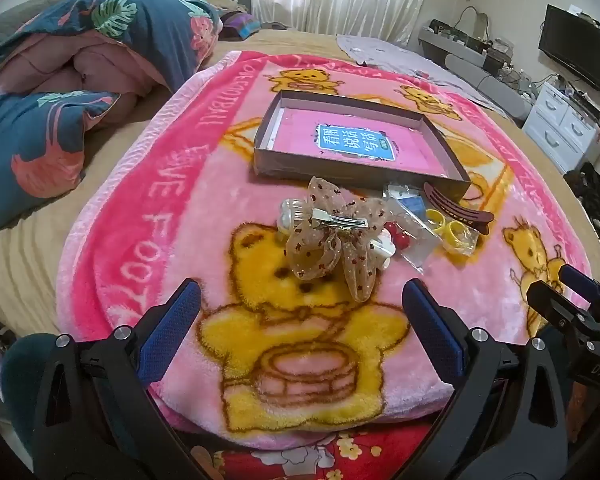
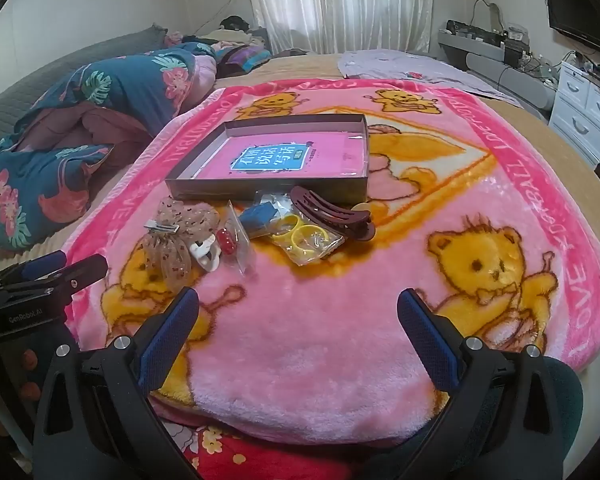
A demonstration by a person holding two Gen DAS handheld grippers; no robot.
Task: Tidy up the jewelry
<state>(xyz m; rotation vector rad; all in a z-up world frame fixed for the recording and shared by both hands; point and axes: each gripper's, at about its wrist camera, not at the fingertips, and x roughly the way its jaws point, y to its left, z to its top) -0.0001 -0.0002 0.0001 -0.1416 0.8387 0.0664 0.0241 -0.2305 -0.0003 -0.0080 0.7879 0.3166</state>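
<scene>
Pink-lined box at frame centre held no jewelry. Bow clip, brown claw clip, yellow bands lay loose below it. Left gripper, right gripper both spread wide, empty. Nothing sorted yet.

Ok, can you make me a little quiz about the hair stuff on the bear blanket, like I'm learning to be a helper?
1. True or false: the shallow box already holds the dark brown hair claw.
2. Which lies nearest the left gripper? A) the sheer dotted bow clip B) the yellow rings in a clear bag C) the dark brown hair claw
3. Fill in: both the left gripper and the right gripper have their fingers ____ with nothing between them.

Key
1. False. The claw lies on the pink blanket in front of the box.
2. A
3. open
</scene>
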